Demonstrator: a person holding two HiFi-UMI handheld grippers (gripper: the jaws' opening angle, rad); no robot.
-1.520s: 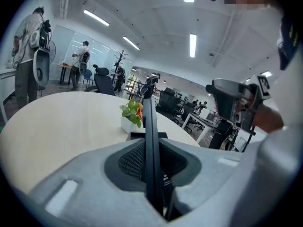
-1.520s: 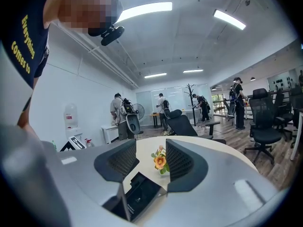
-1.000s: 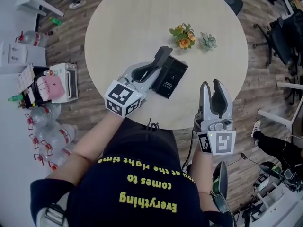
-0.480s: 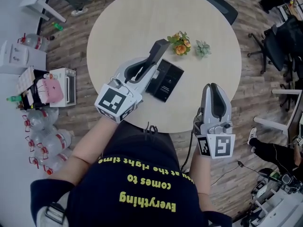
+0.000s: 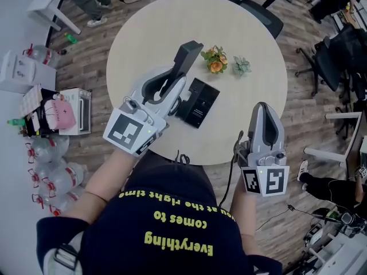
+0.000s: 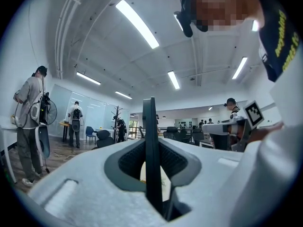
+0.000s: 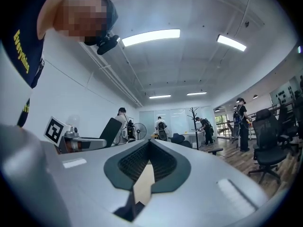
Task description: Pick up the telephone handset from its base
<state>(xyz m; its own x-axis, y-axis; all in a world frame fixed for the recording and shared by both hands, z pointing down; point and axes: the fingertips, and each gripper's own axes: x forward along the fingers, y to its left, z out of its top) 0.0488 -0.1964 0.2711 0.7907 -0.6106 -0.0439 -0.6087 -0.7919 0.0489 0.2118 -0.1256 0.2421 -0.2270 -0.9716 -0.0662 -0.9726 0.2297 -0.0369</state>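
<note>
Left hand-held gripper (image 5: 174,83) pinches the stiff, probably light handset (image 5: 188,52) mid-body; right hand-held gripper (image 5: 266,109) has just closed, empty.

"Everything comes to" on dark shirt (image 5: 172,211)

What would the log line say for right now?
left tongs: shut on telephone handset | handset: off its base | right tongs: shut, empty | base: on round table
</note>
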